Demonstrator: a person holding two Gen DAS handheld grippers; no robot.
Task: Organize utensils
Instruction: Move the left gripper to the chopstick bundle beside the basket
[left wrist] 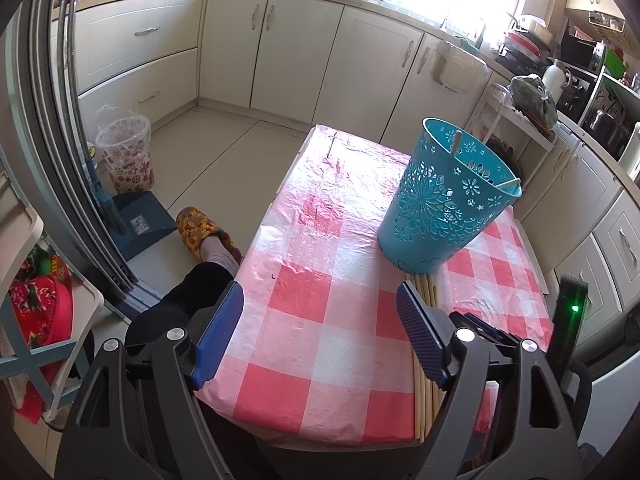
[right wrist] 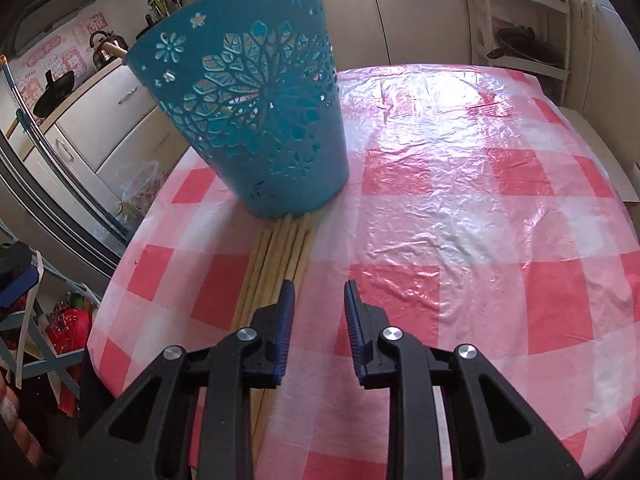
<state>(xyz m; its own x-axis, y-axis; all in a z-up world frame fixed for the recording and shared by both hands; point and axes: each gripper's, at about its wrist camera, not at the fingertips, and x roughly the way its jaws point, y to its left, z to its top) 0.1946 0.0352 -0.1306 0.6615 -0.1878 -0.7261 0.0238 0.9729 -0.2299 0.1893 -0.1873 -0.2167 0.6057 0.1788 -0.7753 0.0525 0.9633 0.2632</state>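
Cream kitchen cabinets run round the room, and in the middle sits a small tabletop under a crinkled red-and-white checked plastic cover. On it stands a turquoise cut-out basket with a couple of wooden sticks already leaning inside against its rim, and a bundle of wooden chopsticks lies flat on the cover, its far ends touching or tucked just under the basket's base; I cannot tell which. The right gripper hangs low over the cover just beside the bundle, its fingers parted a modest way and holding nothing, the left-hand one seeming to sit at the edge of the sticks. The left gripper waits near the table's front edge, spread wide and empty. From where I stand, the trouble looks likely to come from the sticks being packed so close together: a narrow opening could pinch two or three at once, or catch one off-centre so it pivots and slips out on the way up. The shiny cover looks slippery and wrinkled, so a sideways nudge might roll the bundle towards the near edge, where some ends already overhang. The basket looks light too; dragging a stick out from against its base, or knocking the rim while dropping one in, could tip it.
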